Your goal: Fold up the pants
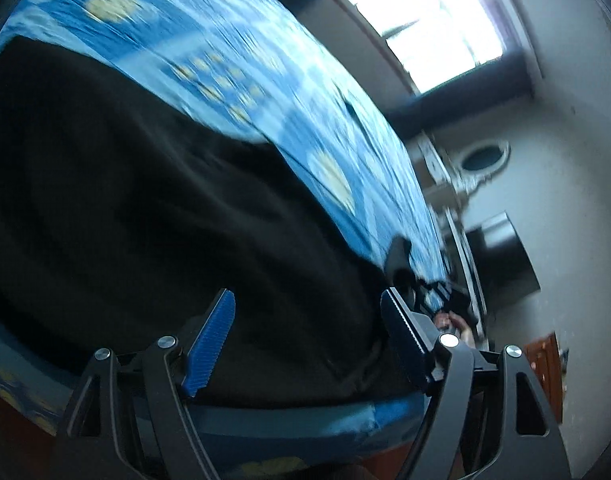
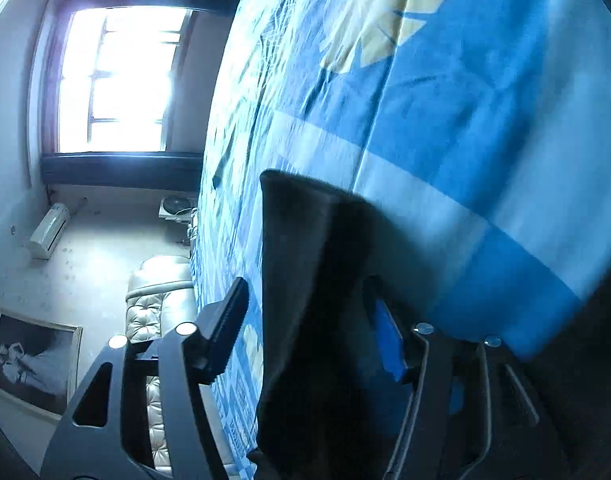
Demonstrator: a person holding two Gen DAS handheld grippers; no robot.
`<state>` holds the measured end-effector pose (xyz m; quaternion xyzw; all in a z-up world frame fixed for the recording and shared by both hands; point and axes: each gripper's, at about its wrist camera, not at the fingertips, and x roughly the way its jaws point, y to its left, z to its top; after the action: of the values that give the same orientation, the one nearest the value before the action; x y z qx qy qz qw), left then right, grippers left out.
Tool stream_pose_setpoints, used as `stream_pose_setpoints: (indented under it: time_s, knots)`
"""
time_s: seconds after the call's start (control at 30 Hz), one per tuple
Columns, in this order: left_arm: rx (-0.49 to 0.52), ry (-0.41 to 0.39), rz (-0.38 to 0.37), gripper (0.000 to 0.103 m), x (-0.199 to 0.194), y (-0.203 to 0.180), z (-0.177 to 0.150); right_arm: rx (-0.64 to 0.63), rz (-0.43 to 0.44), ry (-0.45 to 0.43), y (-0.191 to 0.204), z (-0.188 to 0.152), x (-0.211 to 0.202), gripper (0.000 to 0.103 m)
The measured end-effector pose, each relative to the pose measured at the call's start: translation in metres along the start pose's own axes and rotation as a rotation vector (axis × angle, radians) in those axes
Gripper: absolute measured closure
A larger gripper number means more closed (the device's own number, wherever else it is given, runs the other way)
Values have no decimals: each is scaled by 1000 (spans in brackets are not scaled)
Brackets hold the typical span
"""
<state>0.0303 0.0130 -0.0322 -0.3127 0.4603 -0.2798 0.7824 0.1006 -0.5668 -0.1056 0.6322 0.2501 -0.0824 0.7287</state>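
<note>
Black pants (image 1: 145, 208) lie on a bed under a blue bedsheet (image 1: 209, 52) printed with pale yellow flowers; the fabric is dark and matte, with soft folds, and detail is lost to motion blur. In the left wrist view the pants spread broad across the near part of the bed, their far edge running diagonally against the sheet and their near edge close to the mattress edge. Left gripper (image 1: 305, 320): jaws wide apart, blue ribbed pads clear of the cloth, nothing between them. In the right wrist view a narrow squared end of the pants (image 2: 301, 280) stands up between the fingers of the right gripper (image 2: 305, 336); jaws partly open, and whether the pads press the cloth I cannot tell. Beyond the pants the sheet is bare and flat. Past the bed edge: a bright window (image 2: 117, 76), a padded headboard (image 2: 153, 312), a framed picture (image 2: 29, 364), and a wall air conditioner (image 2: 49, 230).
</note>
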Motion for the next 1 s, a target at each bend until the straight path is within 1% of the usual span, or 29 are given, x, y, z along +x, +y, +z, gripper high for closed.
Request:
stream_pose_setpoints:
  time_s: [0.03,0.07,0.1,0.17,0.23,0.37,0.5,0.53,0.63,0.67,0.77,0.87,0.9,1.0]
  knots:
    - [5,19,-12,29,8,-7,-5,-10,-3,22,0,1,5,86]
    - [8,33,-21,29,14,-12,-8,-25,-26,46,-2,2,6,97]
    - [11,51,-39,29,24,-19,-13,-30,-28,42,-3,2,3,97]
    - [15,78,-64,29,35,-32,-23,-76,-1,26,4,1,-9,97]
    - [14,100,-93,29,50,-45,-34,-139,19,7,11,6,-32,97]
    - [-28,144,-132,29,74,-61,-57,-206,58,-29,20,13,-86,97]
    - [-47,180,-171,29,95,-81,-87,-245,62,-57,14,26,-142,97]
    - [-48,186,-176,28,99,-84,-92,-241,57,-63,7,30,-159,97]
    - [-76,196,-189,27,108,-90,-106,-229,41,-77,-9,37,-186,97]
    - [-87,198,-191,27,112,-93,-108,-225,38,-78,-14,38,-190,97]
    - [-119,219,-207,27,123,-97,-116,-201,25,-56,-43,41,-216,97]
    - [-145,225,-232,27,135,-105,-122,-154,40,-44,-65,43,-227,97]
    - [-152,223,-234,27,135,-107,-120,-141,48,-43,-71,43,-224,97]
    - [-179,205,-216,27,147,-109,-118,-104,86,-33,-79,42,-227,97]
